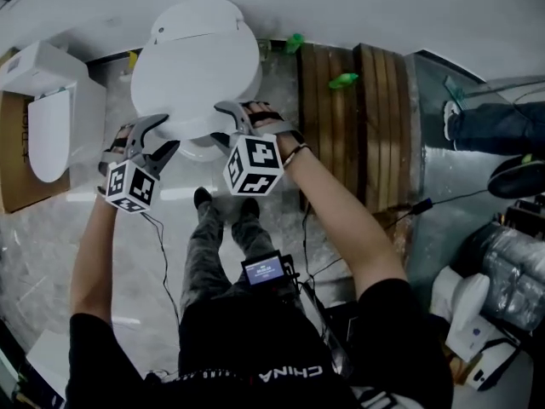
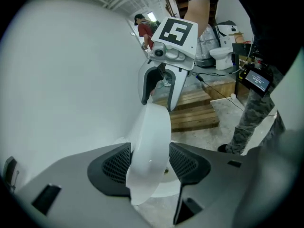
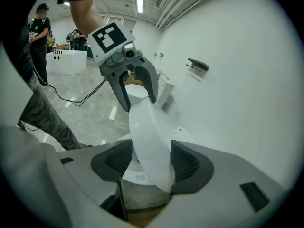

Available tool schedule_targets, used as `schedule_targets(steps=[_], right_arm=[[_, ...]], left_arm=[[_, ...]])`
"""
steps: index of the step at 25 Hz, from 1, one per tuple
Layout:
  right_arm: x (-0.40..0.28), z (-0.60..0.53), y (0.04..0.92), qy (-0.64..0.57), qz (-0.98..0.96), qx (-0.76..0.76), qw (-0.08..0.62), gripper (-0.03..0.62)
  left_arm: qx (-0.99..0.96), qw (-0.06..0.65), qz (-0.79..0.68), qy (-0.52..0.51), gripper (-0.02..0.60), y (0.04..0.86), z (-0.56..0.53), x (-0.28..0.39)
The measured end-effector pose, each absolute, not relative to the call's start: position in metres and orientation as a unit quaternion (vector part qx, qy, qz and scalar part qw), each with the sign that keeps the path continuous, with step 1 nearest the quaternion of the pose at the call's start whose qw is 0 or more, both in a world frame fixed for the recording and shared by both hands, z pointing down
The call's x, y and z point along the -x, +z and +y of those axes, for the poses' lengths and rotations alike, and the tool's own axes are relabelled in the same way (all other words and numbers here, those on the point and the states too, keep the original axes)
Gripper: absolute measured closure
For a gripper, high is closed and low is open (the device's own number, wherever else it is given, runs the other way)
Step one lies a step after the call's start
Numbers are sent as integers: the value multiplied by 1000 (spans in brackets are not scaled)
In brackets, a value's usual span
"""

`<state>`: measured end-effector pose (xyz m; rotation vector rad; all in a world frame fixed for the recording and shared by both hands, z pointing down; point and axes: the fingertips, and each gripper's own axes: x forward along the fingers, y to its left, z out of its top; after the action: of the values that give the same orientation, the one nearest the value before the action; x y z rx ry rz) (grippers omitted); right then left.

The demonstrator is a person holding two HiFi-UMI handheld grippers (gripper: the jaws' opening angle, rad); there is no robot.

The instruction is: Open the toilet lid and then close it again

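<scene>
We find the white oval plastic toilet lid (image 1: 192,75) hinged below the white ceramic cistern (image 1: 197,17) and reaching toward the person. Its front rim is raised clear of the white bowl (image 1: 201,149), which shows beneath it. The left gripper (image 1: 162,137) takes the rim at its front left and the right gripper (image 1: 228,124) at its front right, near one another, with both marker cubes on the person's side. In the left gripper view the rim runs edge-on between the two dark mesh pads (image 2: 114,167). It fills the gap, and each pad meets a face of the lid, so we record these fingers as clamped on the lid. In the right gripper view the same rim passes between that gripper's mesh pads (image 3: 187,163). There is contact on both sides, and these fingers are likewise clamped on the lid. In each gripper view the far end of the visible rim lies within the other gripper's jaws. A second white toilet (image 1: 51,126) stands on a brown cardboard sheet (image 1: 12,156) to the left, well apart. A slatted wooden pallet (image 1: 358,118) lies on the grey stone floor (image 1: 34,245) to the right.
</scene>
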<state>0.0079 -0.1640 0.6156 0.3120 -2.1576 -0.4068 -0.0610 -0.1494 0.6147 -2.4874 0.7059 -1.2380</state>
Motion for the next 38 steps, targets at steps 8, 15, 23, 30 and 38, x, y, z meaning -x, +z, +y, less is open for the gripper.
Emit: schedule_targets(steps=[8,15,23,30,38], right_arm=[[-8,-130,674,-115,-881,-104,447,373],[-10,-106,743,-122,-862,-100,482,372],[-16,-83,831,-133,-847,-115,501,373],[-16,-76,925,-156,-839,-120,507,387],[-17,-79,988,-151,-836,-118,514,399]], left_arm=[[852,135,231,-450,328,682,-113,58],[865,150,233,-417,322,746,-85,55],[873,156,214,-410,331,831,-63,47],[862,163,210,-432,353,925,-59,46],[850,149,208,-460,370,988,-63,44]])
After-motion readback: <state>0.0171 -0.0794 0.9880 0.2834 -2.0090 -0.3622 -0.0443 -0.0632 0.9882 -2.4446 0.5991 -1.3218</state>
